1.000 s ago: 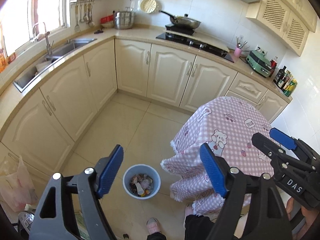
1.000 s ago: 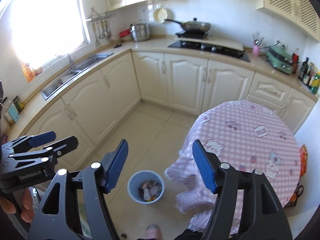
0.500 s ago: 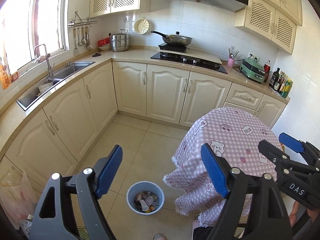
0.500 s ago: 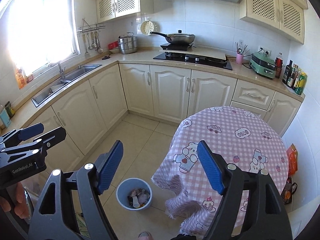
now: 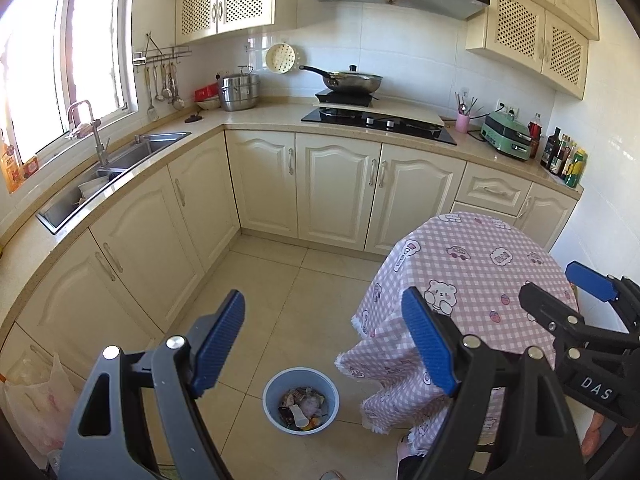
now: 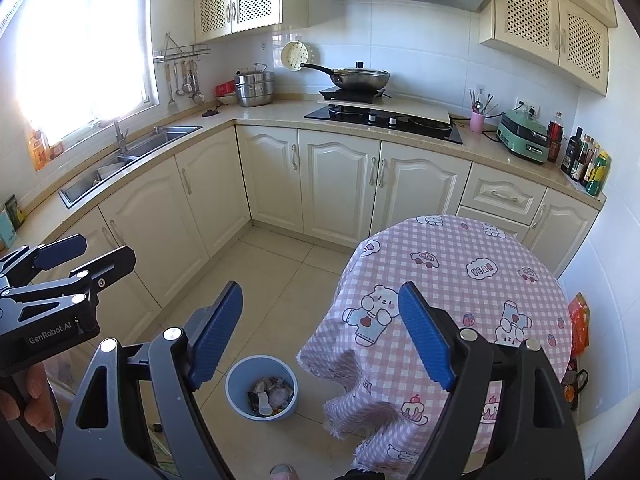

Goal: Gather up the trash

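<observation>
While both my left gripper [image 5: 324,344] and right gripper [image 6: 320,336] hold their jaws apart with nothing between, the right having just been opening, the blue bin [image 5: 301,400] on the near floor holds trash, so next I must find remaining litter.

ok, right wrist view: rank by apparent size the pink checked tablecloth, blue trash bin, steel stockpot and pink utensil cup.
Largest to smallest as they look:
1. pink checked tablecloth
2. blue trash bin
3. steel stockpot
4. pink utensil cup
The bin sits much nearer the camera than the stockpot, so their real order is unsure.
</observation>
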Demonstrator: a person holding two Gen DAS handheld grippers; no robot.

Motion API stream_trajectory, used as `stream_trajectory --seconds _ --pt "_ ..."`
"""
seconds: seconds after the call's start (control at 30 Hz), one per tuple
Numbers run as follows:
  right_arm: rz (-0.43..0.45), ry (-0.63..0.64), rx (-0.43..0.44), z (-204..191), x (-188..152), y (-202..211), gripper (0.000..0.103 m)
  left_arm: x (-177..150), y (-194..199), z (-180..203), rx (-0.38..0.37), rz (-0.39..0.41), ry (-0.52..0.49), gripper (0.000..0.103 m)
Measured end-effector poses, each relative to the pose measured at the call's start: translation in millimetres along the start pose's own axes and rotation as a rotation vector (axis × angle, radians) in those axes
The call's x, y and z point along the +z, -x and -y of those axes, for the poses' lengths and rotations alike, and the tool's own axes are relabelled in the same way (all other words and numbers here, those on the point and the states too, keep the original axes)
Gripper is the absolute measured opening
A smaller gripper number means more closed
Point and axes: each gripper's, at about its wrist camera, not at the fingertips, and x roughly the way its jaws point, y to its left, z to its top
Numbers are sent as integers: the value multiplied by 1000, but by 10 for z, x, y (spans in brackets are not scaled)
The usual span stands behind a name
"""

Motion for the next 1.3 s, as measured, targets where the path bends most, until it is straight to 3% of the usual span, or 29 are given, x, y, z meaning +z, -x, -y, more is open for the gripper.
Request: stream_trajectory --seconds 0.4,1.3 --pt "1 1 -5 19 -9 14 77 -5 40 50 -9 37 -9 79" --pt "-20 -15 1 99 -19 10 79 -11 21 173 -22 23 -21 79"
